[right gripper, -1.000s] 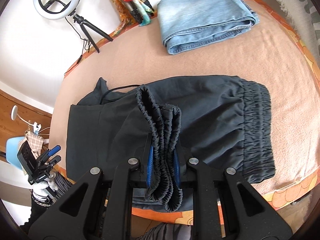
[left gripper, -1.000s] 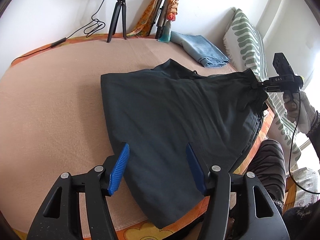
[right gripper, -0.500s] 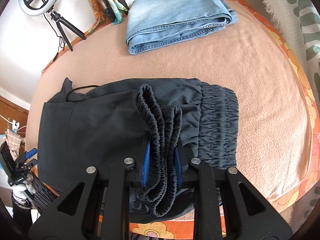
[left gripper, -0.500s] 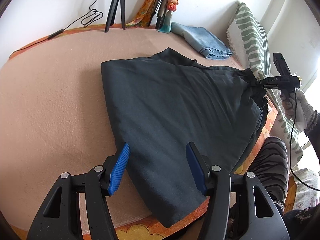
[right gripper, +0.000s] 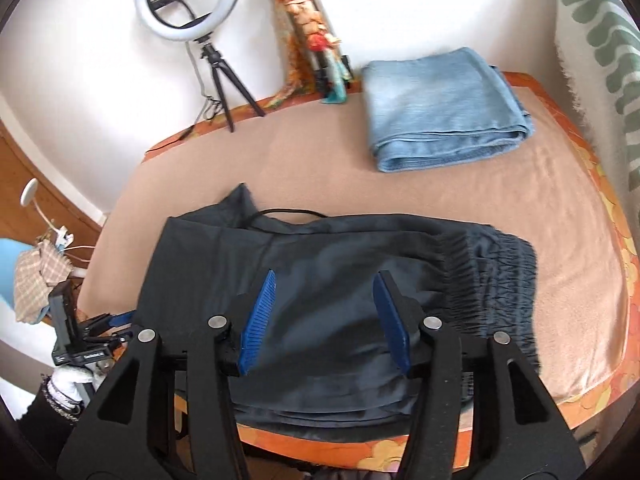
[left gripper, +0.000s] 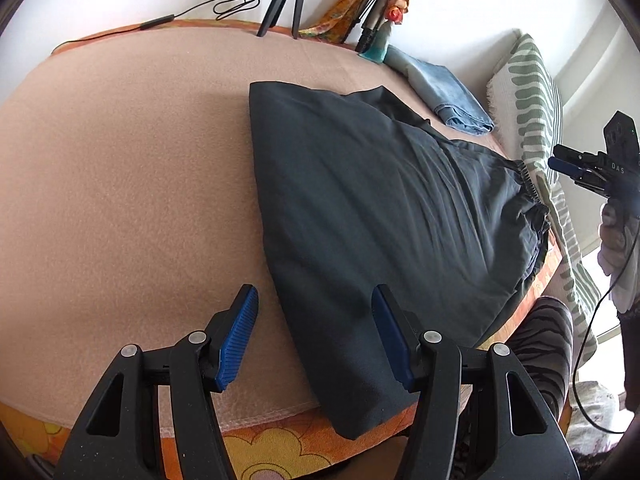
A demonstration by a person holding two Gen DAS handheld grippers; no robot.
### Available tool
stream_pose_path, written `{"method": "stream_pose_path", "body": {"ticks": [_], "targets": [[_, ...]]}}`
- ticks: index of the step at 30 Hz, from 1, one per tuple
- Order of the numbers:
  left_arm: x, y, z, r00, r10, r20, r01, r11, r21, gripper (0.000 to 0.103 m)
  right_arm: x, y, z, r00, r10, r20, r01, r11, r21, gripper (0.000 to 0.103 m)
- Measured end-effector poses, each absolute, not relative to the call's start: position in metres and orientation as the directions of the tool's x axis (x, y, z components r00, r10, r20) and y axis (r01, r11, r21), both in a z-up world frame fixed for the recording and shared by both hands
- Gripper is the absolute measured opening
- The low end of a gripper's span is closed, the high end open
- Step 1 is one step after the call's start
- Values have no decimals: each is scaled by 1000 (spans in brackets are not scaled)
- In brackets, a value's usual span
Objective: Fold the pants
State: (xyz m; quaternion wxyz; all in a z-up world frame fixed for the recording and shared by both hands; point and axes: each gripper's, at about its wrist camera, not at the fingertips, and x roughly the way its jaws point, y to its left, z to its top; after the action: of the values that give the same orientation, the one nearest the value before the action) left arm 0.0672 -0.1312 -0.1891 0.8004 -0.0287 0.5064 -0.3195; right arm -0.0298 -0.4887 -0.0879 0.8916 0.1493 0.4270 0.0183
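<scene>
From the left wrist camera, the left gripper (left gripper: 314, 340) hangs low over the near edge of the bed (left gripper: 120, 184), blue pads spread apart and nothing pinched, with the near corner of the dark pants (left gripper: 372, 208) lying under the gap. The pants are spread flat across the right half of the peach blanket, one end drooping over the near edge. Off to the far right the right gripper (left gripper: 568, 168) floats just clear of the elastic waistband (left gripper: 528, 184), gripping nothing. Folded jeans (left gripper: 448, 96) sit at the far side near a striped pillow (left gripper: 532, 92). Over on the right wrist camera, its jaws are opening, nothing between the pads, and the pants lie flat below with the gathered waistband to the right. A ring light (right gripper: 188, 0) stands by the far wall.
</scene>
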Motion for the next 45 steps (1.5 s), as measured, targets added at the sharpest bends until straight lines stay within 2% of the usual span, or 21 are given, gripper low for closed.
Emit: {"method": "stream_pose_path", "body": {"ticks": [7, 10, 17, 19, 20, 22, 29, 38, 45], "targets": [[58, -119, -194, 232, -661, -714, 415, 731, -542, 55, 15, -402, -100, 565, 331, -756, -61, 930, 361, 54], [54, -118, -195, 229, -700, -677, 389, 703, -596, 41, 38, -364, -109, 521, 369, -770, -114, 924, 366, 54], [51, -117, -186, 275, -741, -613, 386, 669, -635, 36, 87, -298, -132, 433, 413, -801, -162, 910, 381, 55], [49, -118, -183, 283, -745, -605, 400, 665, -631, 35, 98, -284, -138, 418, 401, -815, -155, 916, 371, 56], [49, -118, -182, 286, -747, -600, 405, 662, -630, 35, 104, -279, -142, 407, 395, -824, -147, 918, 368, 62], [48, -117, -180, 297, -752, -588, 415, 656, -630, 35, 115, -270, -150, 382, 393, -836, -125, 919, 375, 67], [39, -124, -174, 312, -756, -576, 464, 650, -602, 35, 143, -231, -175, 276, 356, -893, -108, 935, 339, 67], [30, -142, -173, 320, -746, -584, 504, 656, -561, 35, 159, -190, -189, 227, 172, -959, -124, 981, 147, 67], [23, -147, -174, 310, -746, -589, 530, 650, -544, 35, 163, -168, -203, 194, 79, -978, -151, 987, 50, 67]]}}
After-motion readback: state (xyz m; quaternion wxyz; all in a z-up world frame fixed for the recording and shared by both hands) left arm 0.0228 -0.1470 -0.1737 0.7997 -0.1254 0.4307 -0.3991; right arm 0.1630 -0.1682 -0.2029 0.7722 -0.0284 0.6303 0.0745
